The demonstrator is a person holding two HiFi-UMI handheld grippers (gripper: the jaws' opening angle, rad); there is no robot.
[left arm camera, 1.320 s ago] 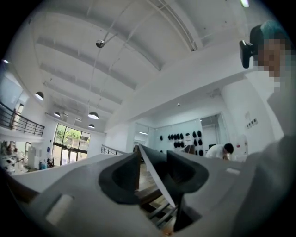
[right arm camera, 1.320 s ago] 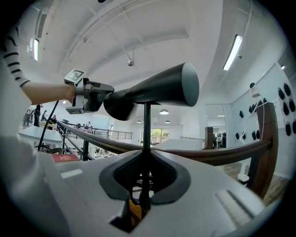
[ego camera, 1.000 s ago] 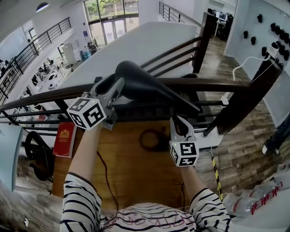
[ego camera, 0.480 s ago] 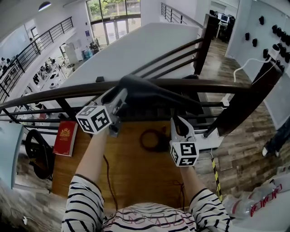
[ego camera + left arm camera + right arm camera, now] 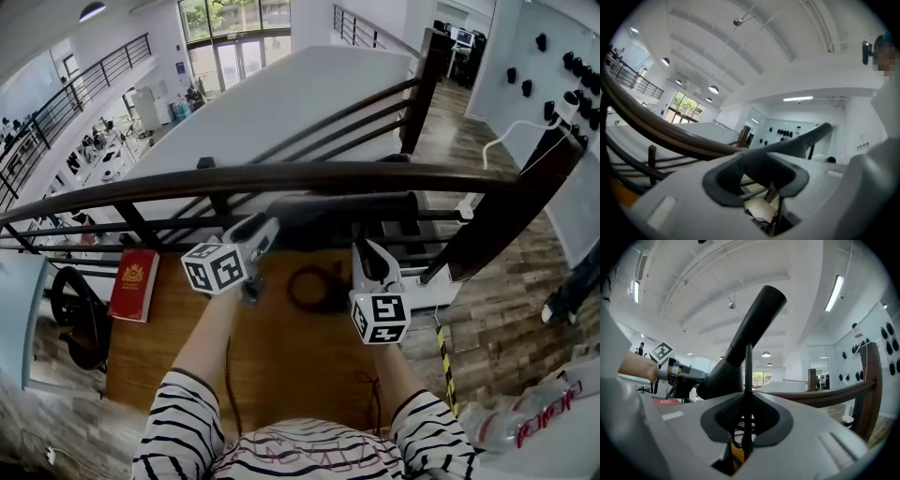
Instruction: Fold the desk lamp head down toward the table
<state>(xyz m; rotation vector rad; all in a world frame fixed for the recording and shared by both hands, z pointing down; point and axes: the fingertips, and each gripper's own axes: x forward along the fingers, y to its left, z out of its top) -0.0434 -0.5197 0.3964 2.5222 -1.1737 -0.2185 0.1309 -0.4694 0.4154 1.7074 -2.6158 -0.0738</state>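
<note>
The black lamp head (image 5: 337, 208) lies about level, just below the dark railing, above the wooden table (image 5: 281, 366). My left gripper (image 5: 267, 225) is shut on the head's left end. In the left gripper view the lamp head (image 5: 806, 138) runs away up and right from between the left gripper (image 5: 757, 176) jaws. My right gripper (image 5: 367, 248) is shut on the lamp's thin black stem (image 5: 748, 376), which stands upright between the right gripper (image 5: 746, 420) pads. Past the stem, the lamp head (image 5: 750, 329) slants up, and the left gripper (image 5: 696, 376) clamps it. A dark ring, apparently the lamp base (image 5: 314, 289), rests on the table.
A wooden railing (image 5: 281, 176) crosses right behind the lamp, with a long drop beyond it. A red book (image 5: 134, 284) lies at the table's left edge. A black cable (image 5: 225, 366) trails over the table toward me. A white power strip (image 5: 441, 291) sits at the right.
My left gripper has come down with the lamp head, which swung from slanting up to the left to lying about level. The right gripper has stayed where it was on the stem.
</note>
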